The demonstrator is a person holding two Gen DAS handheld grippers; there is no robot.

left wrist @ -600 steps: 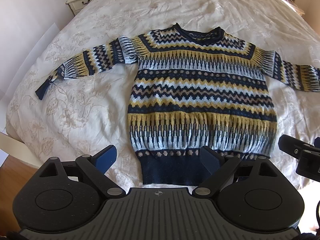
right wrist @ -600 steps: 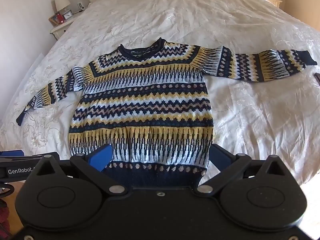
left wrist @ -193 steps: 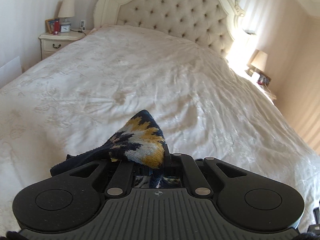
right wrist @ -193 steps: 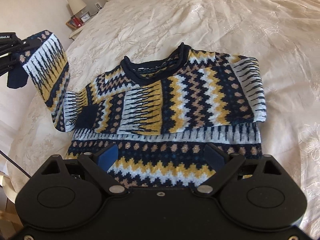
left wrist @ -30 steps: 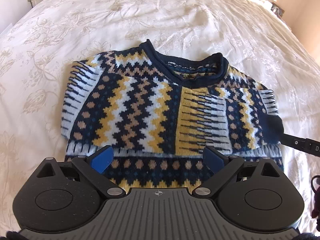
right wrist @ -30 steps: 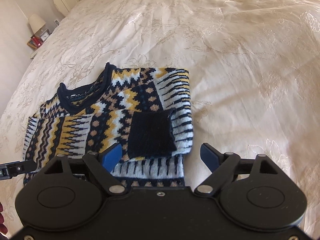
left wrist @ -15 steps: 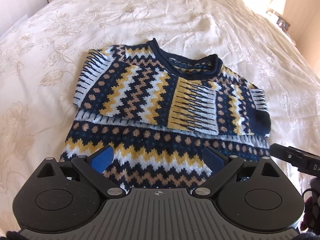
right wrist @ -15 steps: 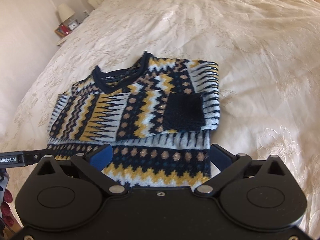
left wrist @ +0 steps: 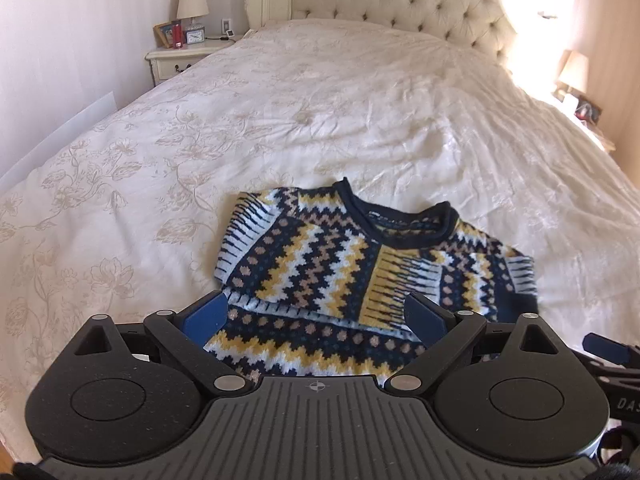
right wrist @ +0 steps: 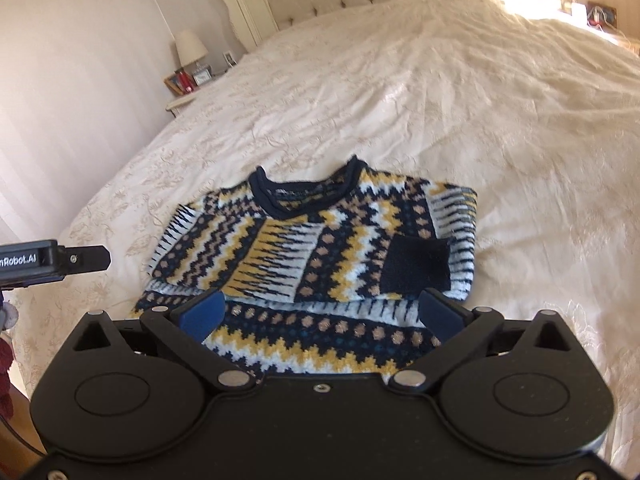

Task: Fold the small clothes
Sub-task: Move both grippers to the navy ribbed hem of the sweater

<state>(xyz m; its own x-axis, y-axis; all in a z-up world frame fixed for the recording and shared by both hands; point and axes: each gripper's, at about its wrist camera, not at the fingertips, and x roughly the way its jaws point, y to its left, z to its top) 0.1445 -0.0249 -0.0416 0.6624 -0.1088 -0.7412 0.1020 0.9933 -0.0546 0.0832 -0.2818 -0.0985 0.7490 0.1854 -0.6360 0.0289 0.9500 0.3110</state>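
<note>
Lying flat on the cream floral bedspread (left wrist: 248, 152), the patterned sweater (left wrist: 360, 276) sits near the foot end of the bed, its navy neckline (right wrist: 304, 192) pointing toward the tufted headboard (left wrist: 392, 0) and both sleeves folded across its chest. The navy cuff (right wrist: 414, 264) of one folded sleeve rests on the sweater's right side; the other sleeve's cuff cannot be made out under the overlap. The sweater's lower part, hem included, is hidden behind the gripper bodies in both views. The left gripper (left wrist: 316, 314) hovers over the near part of the sweater with its blue-padded fingers (left wrist: 204, 314) spread wide and nothing between them; whether the tips touch the knit cannot be told. The right gripper (right wrist: 320, 312) is likewise wide open and empty, just above the sweater's near band. In the right wrist view the left gripper shows as a black bar to the left of the sweater, cut off by the picture edge, its printed label only partly readable. Well beyond the sweater, left of the headboard, a nightstand (left wrist: 176, 62) holds a lamp (left wrist: 192, 4) and small items too small to identify. The far right side of the bed is washed out by glare.
</note>
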